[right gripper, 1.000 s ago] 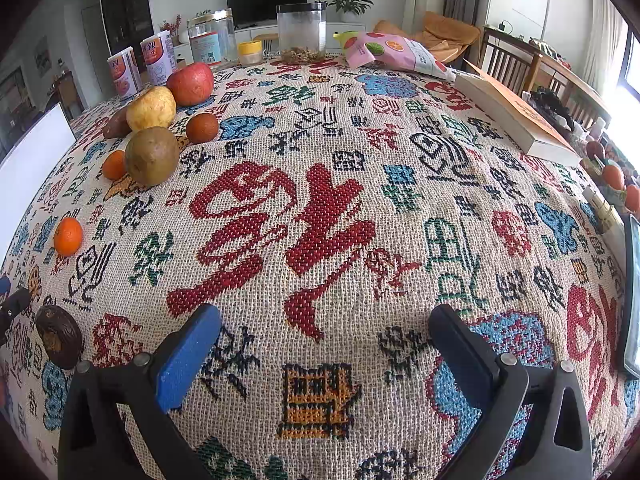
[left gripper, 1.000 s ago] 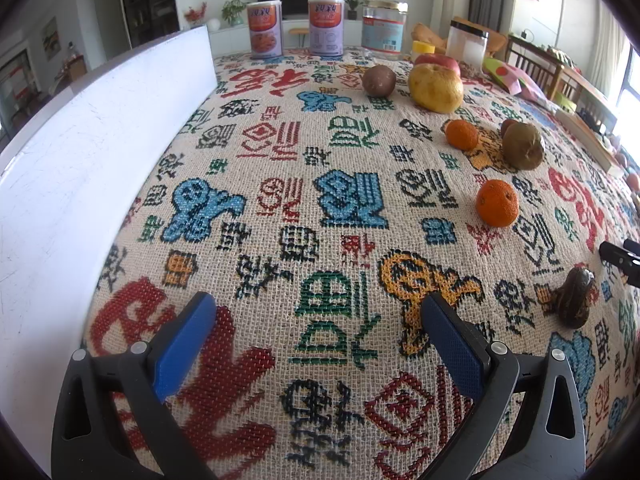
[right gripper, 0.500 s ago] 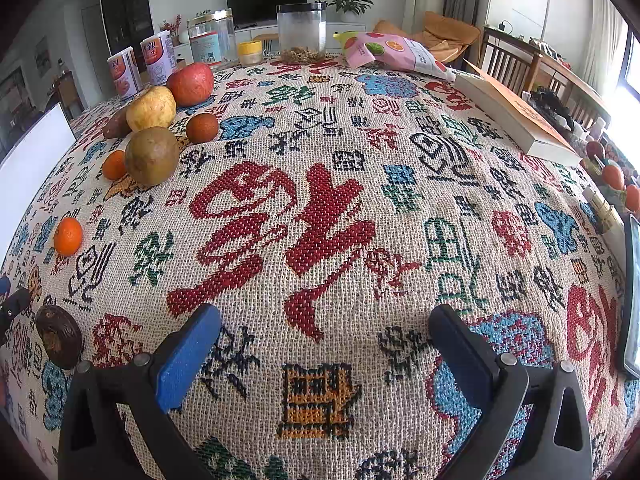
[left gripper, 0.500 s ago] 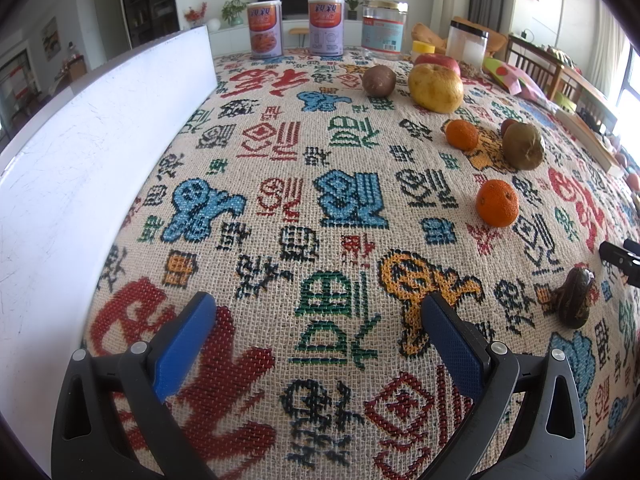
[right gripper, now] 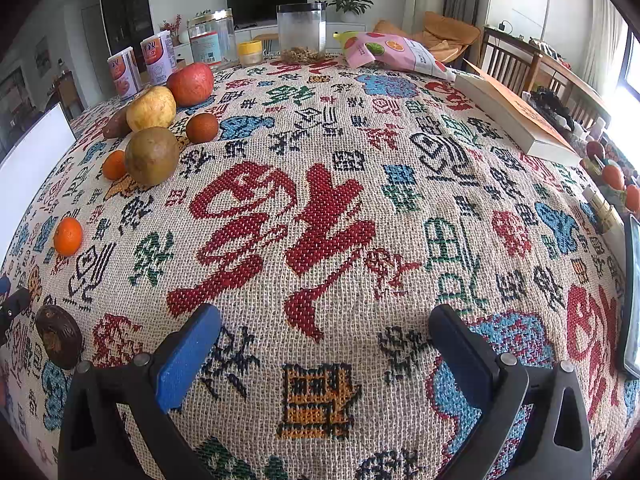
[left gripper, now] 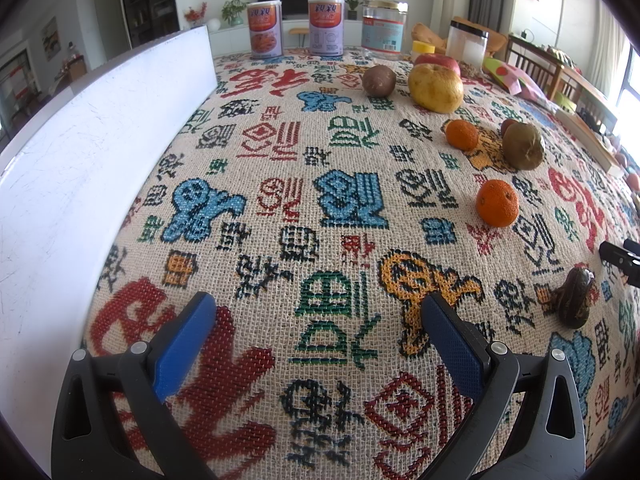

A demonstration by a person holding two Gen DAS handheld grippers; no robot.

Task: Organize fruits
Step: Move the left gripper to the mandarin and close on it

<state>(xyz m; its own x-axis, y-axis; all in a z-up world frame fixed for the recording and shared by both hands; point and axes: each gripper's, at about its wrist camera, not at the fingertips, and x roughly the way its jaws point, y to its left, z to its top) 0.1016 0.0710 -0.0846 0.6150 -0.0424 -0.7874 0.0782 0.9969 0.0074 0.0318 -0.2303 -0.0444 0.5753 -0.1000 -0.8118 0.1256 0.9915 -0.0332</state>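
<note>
Grippers first: the left gripper [left gripper: 316, 344] and right gripper [right gripper: 320, 356] both hover low over the patterned tablecloth [right gripper: 320, 220], jaws spread wide, holding nothing, likely ready to start. Fruit lies loose, not yet sorted. Just beyond the left gripper, to its right, sits a dark brown fruit [left gripper: 575, 297]. Farther off come an orange [left gripper: 497, 203], a brownish-green fruit [left gripper: 523, 146], then a yellow pear [left gripper: 435, 88] and red apple [right gripper: 191, 83], with cans [left gripper: 265, 28] farthest.

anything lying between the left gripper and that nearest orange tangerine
No object: in the left wrist view, only bare patterned woven tablecloth stretches from the open left gripper to the small round orange tangerine.
</note>
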